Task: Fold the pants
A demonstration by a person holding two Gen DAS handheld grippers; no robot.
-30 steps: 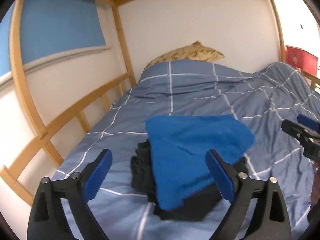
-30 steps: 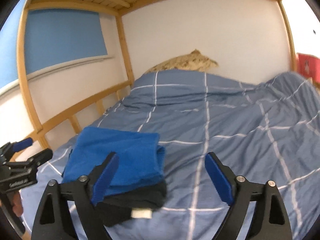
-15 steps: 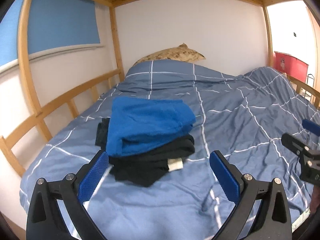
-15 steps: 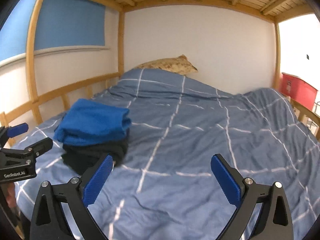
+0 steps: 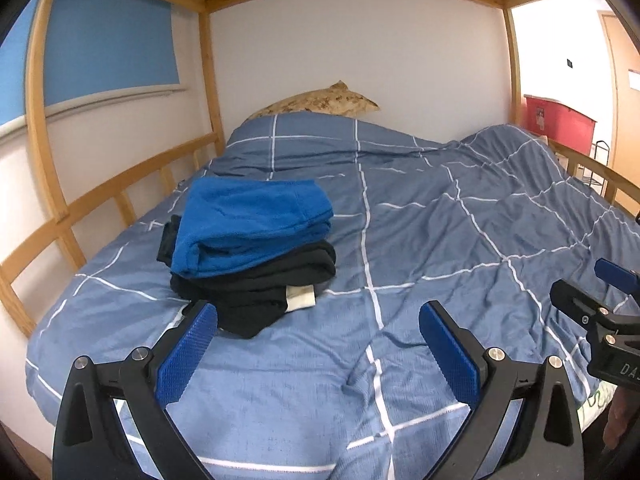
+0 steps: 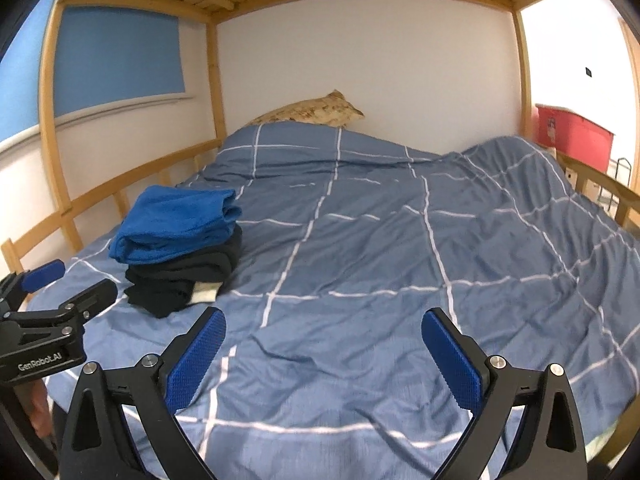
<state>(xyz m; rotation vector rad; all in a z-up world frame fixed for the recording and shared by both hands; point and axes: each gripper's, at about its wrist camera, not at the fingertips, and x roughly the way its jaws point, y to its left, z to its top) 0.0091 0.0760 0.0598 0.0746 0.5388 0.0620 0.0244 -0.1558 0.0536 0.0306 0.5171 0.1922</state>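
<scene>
Left wrist view: left gripper [image 5: 318,322] and right gripper [image 6: 323,326] both spread wide, empty, above the duvet [image 5: 440,240].

Bed w/ blue checked duvet [image 5: 420,240]; black folded pants [image 5: 256,292] directly on it.

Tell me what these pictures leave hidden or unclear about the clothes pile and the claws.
- Black garment: both views, mostly covered by the folded blue pants, so its type is unclear.
- White tag: too small to read.
- Right claw: left view, cut off by the frame edge.
- Left claw: right view, cut off likewise.
</scene>
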